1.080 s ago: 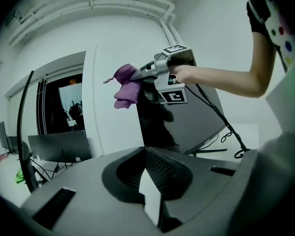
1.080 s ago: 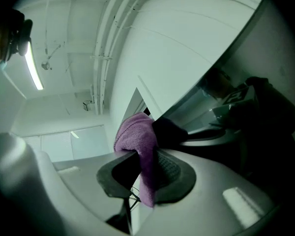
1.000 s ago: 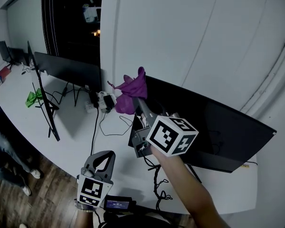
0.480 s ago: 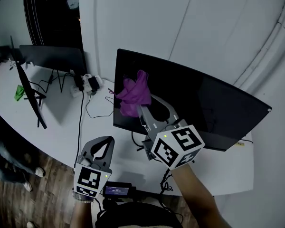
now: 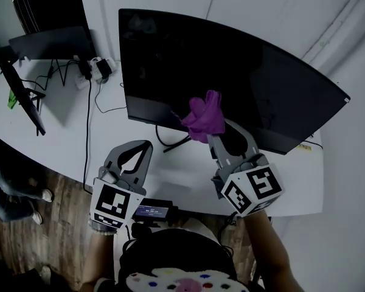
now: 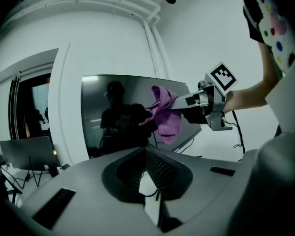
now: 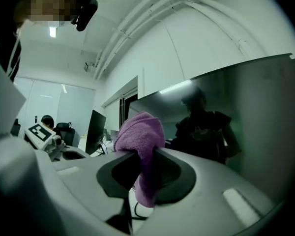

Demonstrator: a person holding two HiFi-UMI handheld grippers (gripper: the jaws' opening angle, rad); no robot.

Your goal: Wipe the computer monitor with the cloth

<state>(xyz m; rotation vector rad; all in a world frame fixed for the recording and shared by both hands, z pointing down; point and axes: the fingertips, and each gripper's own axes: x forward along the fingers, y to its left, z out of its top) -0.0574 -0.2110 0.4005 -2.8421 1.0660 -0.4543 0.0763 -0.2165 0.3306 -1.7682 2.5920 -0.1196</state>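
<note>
A long white worktop runs along a pale wall, with a wooden floor below its front edge. On the worktop stands a wide, dark computer monitor. Its unlit screen mirrors the person in both gripper views.

A purple cloth is held in front of the screen's lower edge, about midway along it. Whether it touches the glass cannot be told. The right gripper has its fingers clenched on the cloth. The bunched top of the cloth stands above the tips, and a tail hangs down between them. The gripper's marker cube sits nearer the person, over the front of the worktop.

The left gripper hangs lower and to the left, well apart from the cloth and short of the screen. Its fingers are pressed together with nothing between them.

Further left, a black cable trails across the worktop from a cluster of white plugs. Beyond them are a second monitor and a third monitor seen edge-on. A small green thing lies beside the third monitor.
</note>
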